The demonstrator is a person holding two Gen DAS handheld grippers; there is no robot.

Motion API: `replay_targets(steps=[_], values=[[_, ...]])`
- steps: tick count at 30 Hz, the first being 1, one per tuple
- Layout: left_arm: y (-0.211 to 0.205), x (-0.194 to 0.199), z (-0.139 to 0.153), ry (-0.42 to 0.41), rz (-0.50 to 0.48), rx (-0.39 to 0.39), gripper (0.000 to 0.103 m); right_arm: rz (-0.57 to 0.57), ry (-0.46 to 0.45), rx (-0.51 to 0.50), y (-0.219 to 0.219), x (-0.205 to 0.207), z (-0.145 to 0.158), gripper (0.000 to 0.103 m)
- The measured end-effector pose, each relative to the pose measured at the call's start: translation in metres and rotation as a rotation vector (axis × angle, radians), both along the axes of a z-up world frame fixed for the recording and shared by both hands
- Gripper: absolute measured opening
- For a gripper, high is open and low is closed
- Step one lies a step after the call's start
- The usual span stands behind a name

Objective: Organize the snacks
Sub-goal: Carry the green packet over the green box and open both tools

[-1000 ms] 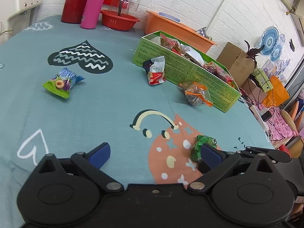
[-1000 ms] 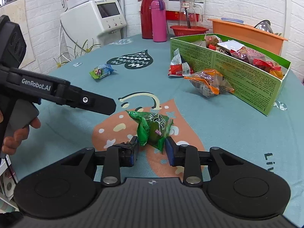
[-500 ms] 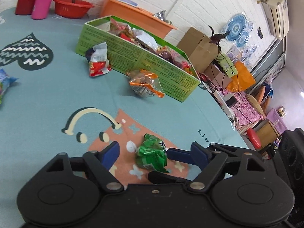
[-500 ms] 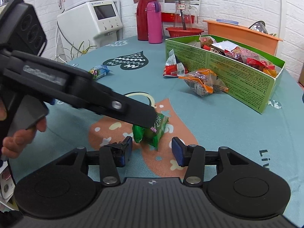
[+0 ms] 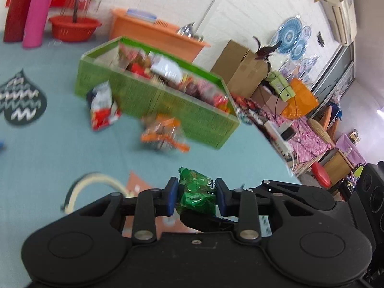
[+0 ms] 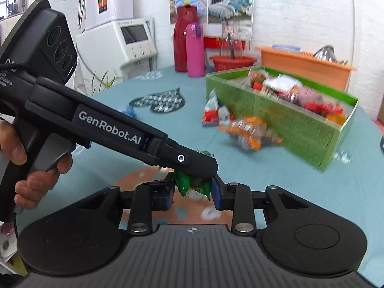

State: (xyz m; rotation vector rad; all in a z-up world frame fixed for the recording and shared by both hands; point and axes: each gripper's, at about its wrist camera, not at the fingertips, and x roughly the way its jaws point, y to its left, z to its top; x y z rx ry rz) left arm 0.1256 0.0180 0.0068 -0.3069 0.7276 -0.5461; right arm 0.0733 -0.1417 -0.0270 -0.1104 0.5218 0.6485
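I see a teal patterned tablecloth (image 5: 60, 144) carrying, beyond my jaws, a green snack box (image 5: 153, 100), an orange packet (image 5: 163, 134) and a red-white packet (image 5: 103, 110) beside it.

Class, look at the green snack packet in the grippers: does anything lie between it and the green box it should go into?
Yes. The orange-striped packet lies on the table against the green box's near wall, roughly between the green packet and the box. The open top looks reachable from above.
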Motion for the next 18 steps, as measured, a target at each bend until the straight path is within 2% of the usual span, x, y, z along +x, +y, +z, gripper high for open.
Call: replay_targets(steps=[4,9,14,18], values=[[-0.007,0.021,0.029,-0.091,-0.004,-0.003,0.057,-0.028,-0.091,0.018,-0.007,0.018,0.023,0.055],[-0.007,0.062,0.052,-0.157,0.0,-0.033,0.057,-0.055,-0.194,0.044,-0.01,0.053,0.044,0.055],[-0.004,0.103,0.055,-0.199,0.015,-0.033,0.057,-0.08,-0.232,0.067,-0.004,0.094,0.054,0.055],[0.003,0.132,0.046,-0.174,0.036,-0.037,0.057,-0.09,-0.225,0.075,0.004,0.122,0.05,0.055]])
